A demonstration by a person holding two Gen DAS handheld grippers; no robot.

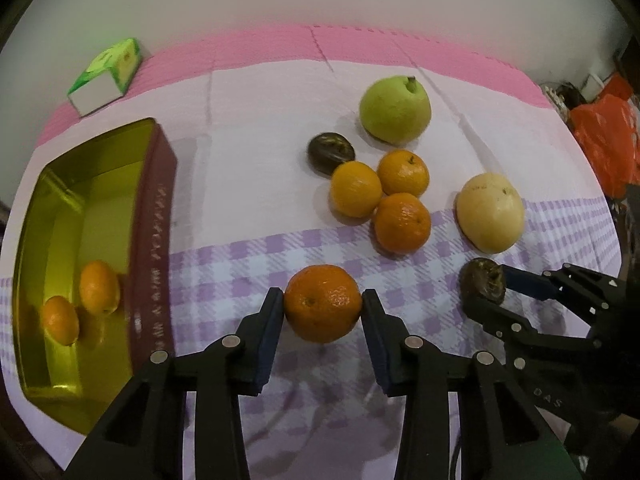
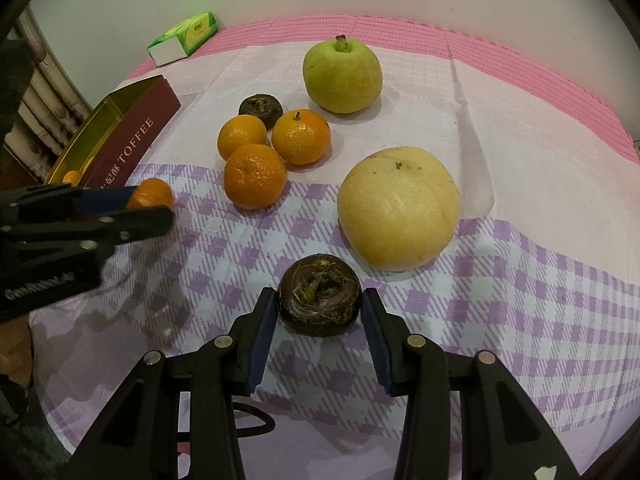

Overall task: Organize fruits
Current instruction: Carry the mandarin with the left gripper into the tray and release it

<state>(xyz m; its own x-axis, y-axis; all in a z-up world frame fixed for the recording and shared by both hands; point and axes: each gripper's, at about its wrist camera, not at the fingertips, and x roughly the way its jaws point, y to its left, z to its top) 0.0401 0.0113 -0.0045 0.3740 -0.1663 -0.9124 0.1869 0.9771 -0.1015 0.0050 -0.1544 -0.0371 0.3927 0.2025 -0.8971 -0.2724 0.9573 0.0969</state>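
My left gripper (image 1: 322,305) is shut on a tangerine (image 1: 322,300) over the checked cloth, just right of the toffee tin (image 1: 154,208). Two tangerines (image 1: 99,288) lie in the tin's gold inside. My right gripper (image 2: 320,300) is shut on a brown water chestnut (image 2: 320,294) that rests near the front of the table. Behind it sits a yellow pear (image 2: 398,208). Three tangerines (image 2: 255,176) cluster in the middle, with a second chestnut (image 2: 260,109) and a green pear (image 2: 342,76) beyond them.
A green tissue box (image 1: 106,76) lies at the back left on the pink mat (image 1: 360,46). An orange plastic bag (image 1: 604,136) sits off the table's right edge. A white wall closes the back.
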